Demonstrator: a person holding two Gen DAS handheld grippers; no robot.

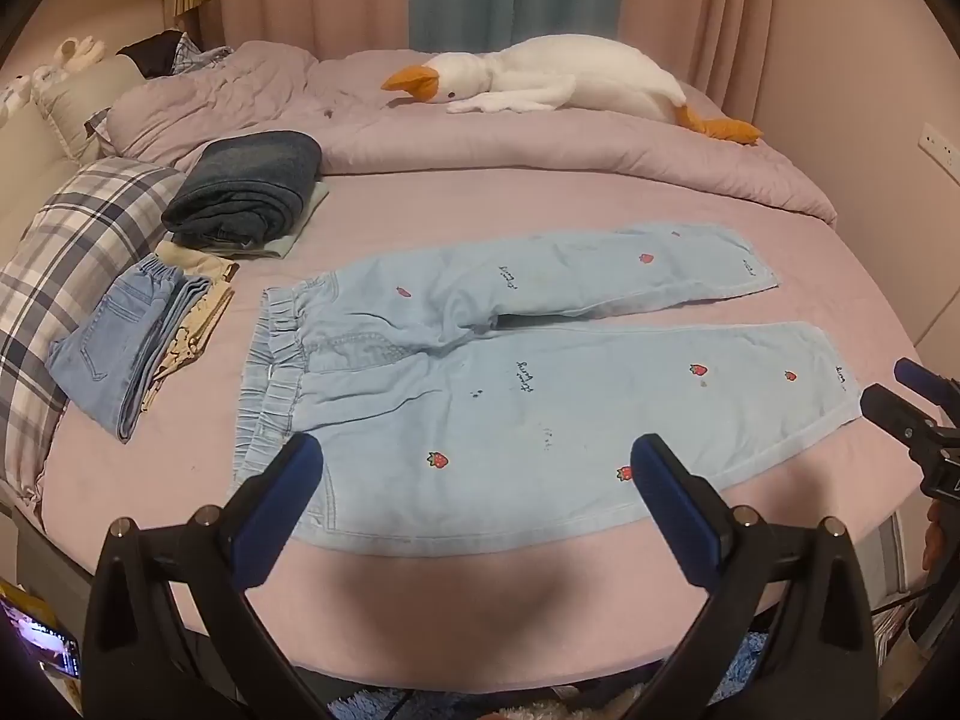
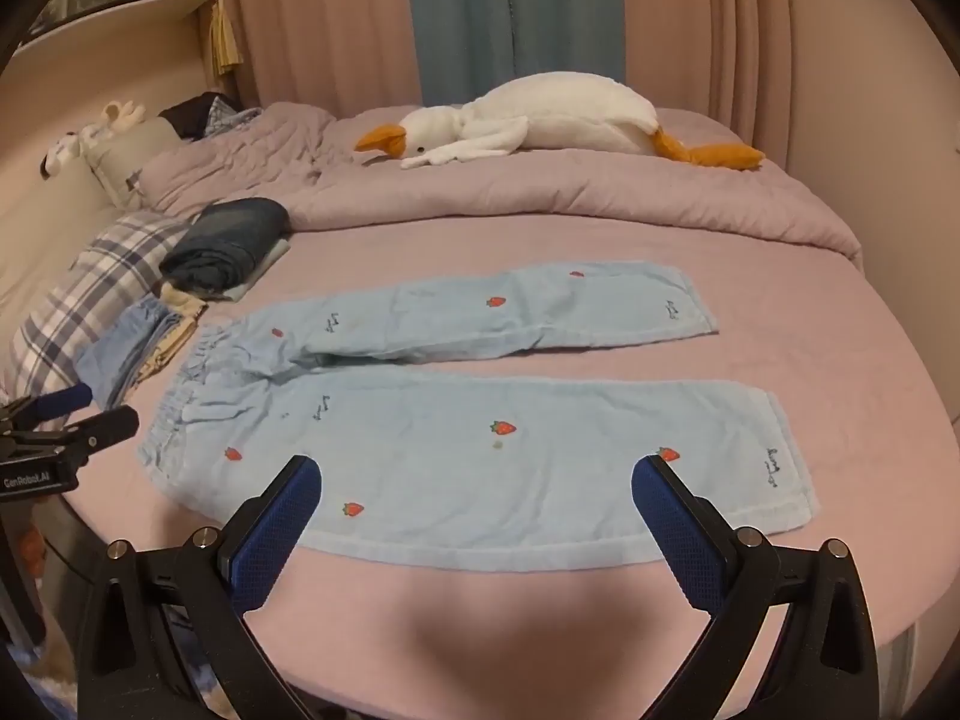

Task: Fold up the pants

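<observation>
2 hand-held grippers (image 1: 477, 468) (image 2: 477, 489) agape above pants (image 1: 540, 396)

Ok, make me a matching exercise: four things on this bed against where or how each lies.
Things:
1. pants
2. goose
3. dark jeans
4. left gripper

States:
A. folded, beside the plaid pillow
B. open, above the near leg
C. spread flat, legs apart
D. lying on the rumpled quilt

Pairs: 1-C, 2-D, 3-A, 4-B
</observation>
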